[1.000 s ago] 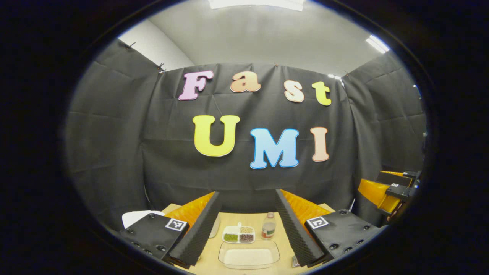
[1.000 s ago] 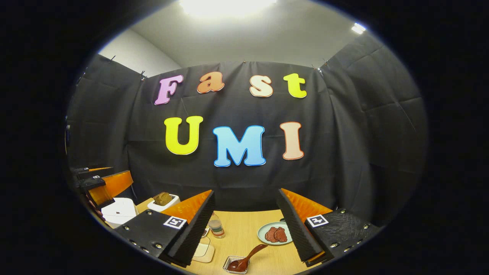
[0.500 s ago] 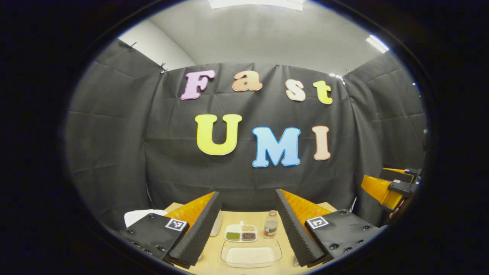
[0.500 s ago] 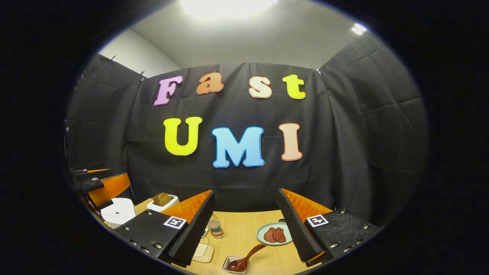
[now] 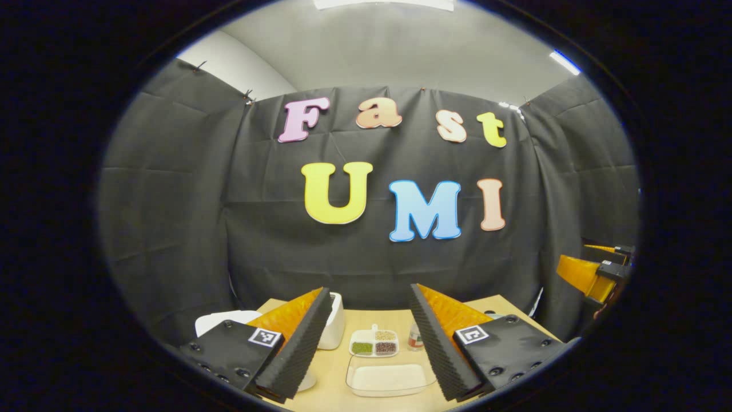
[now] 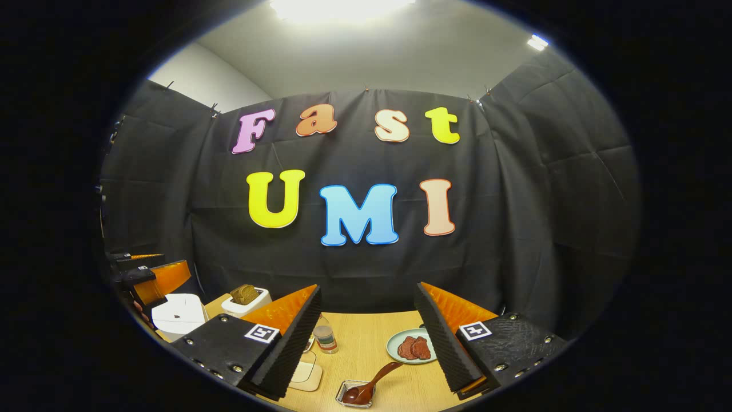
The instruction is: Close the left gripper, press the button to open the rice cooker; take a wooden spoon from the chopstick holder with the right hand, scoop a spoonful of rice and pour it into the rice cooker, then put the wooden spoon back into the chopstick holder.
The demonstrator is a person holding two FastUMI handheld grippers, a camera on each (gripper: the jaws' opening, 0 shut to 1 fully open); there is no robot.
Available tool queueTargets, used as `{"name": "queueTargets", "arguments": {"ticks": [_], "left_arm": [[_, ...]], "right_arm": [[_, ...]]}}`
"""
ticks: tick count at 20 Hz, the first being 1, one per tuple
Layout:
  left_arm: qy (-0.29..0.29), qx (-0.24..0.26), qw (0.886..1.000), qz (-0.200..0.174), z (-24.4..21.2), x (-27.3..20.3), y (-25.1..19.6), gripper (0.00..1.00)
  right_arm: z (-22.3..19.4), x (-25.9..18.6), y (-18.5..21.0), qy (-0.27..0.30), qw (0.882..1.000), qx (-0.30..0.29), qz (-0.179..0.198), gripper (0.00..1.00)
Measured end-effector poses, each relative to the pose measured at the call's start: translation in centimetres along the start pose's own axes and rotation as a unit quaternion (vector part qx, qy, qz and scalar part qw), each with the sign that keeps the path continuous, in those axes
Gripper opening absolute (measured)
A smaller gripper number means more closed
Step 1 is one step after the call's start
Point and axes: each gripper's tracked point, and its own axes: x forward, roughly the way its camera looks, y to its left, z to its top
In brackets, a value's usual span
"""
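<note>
Hanging spread and empty, the right gripper (image 6: 366,337) faces the wooden spoon (image 6: 369,386) just ahead: light, stiff, best pinched mid-handle.

Left gripper view shifted, tilting down
More table (image 5: 334,383) now visible; white container (image 5: 333,327) newly in sight beside left finger; right gripper (image 5: 595,273) slid toward frame edge.

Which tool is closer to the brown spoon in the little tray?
Right. The right tool hangs open just above the spoon, which lies in front between its fingers. The left tool is off to the side, over by the white rice cooker.
</note>
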Motion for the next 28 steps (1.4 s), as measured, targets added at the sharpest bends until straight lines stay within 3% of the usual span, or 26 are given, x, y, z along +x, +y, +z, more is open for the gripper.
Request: {"name": "queueTargets", "arguments": {"ticks": [1,2,3,5,8,18,24,27,28], "left_arm": [[0.015,-0.007,1.0,-0.001,-1.2,0.3,0.5,0.84],[0.032,-0.018,0.999,-0.002,-2.3,0.4,1.0,0.83],[0.048,-0.026,0.998,0.005,-3.5,0.7,2.1,0.71],[0.091,-0.043,0.995,0.015,-6.4,1.2,4.3,0.33],[0.147,-0.078,0.985,0.039,-10.5,1.7,8.6,0.09],[0.253,-0.162,0.946,0.123,-19.4,2.5,22.3,0.08],[0.291,-0.168,0.931,0.144,-23.0,4.6,25.3,0.08],[0.315,-0.144,0.924,0.162,-25.1,4.4,26.6,0.08],[0.308,-0.14,0.926,0.165,-24.3,5.0,26.9,0.11]], "right_arm": [[0.1,0.0,0.1,-0.001,1.0,0.0,0.0,0.98],[0.0,0.0,0.4,-0.002,1.0,-0.001,0.003,0.98],[-0.2,0.0,0.6,0.001,1.0,-0.005,0.005,0.98],[-0.6,0.0,0.8,0.007,1.0,-0.012,0.008,0.98],[-0.9,0.3,1.0,0.013,1.0,-0.01,0.01,0.98],[-3.9,2.0,2.2,0.05,0.998,-0.03,0.022,0.98],[-4.7,2.8,2.5,0.061,0.997,-0.038,0.023,0.99],[-5.1,3.1,2.0,0.068,0.997,-0.038,0.015,0.98],[-5.5,3.2,2.0,0.072,0.997,-0.036,0.014,0.98]]}}
